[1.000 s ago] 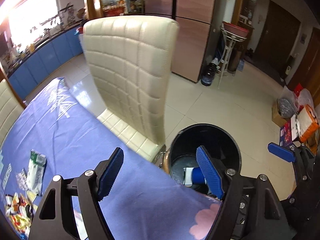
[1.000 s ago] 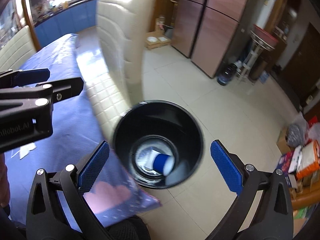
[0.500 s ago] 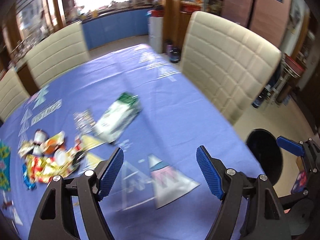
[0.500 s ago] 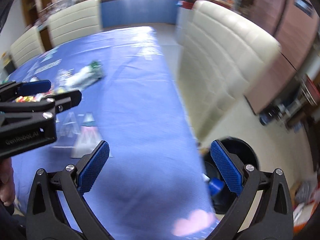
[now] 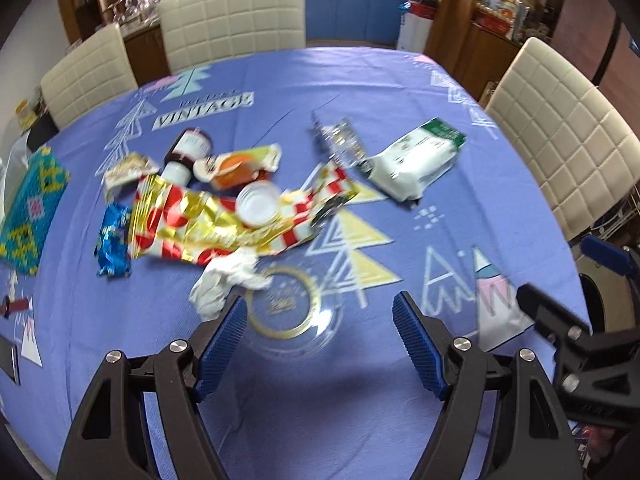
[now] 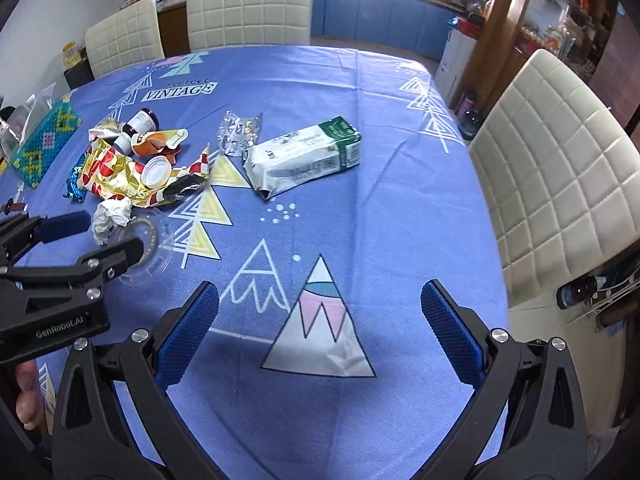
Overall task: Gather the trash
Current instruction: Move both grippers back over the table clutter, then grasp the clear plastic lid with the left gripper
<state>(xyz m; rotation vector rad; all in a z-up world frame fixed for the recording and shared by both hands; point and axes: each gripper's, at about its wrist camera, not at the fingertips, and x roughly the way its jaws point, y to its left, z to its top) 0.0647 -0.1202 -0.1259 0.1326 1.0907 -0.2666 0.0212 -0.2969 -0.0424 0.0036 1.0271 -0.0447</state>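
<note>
- At lower centre of each wrist view, the left gripper point(image 5: 318, 322) and right gripper point(image 6: 320, 312) gape, grasping nothing.
- Trash pile point(image 5: 208, 216) (wrappers, bottle, lid) lies left of centre on the tablecloth point(image 5: 400, 92); milk carton point(image 6: 304, 158) apart.

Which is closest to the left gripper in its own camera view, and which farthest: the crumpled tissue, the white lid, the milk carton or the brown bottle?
From the left gripper:
1. Crumpled tissue, just beyond its left finger.
2. White lid, on the gold wrapper, mid-table.
3. Milk carton, far right, and brown bottle, far left: too close to call.
</note>
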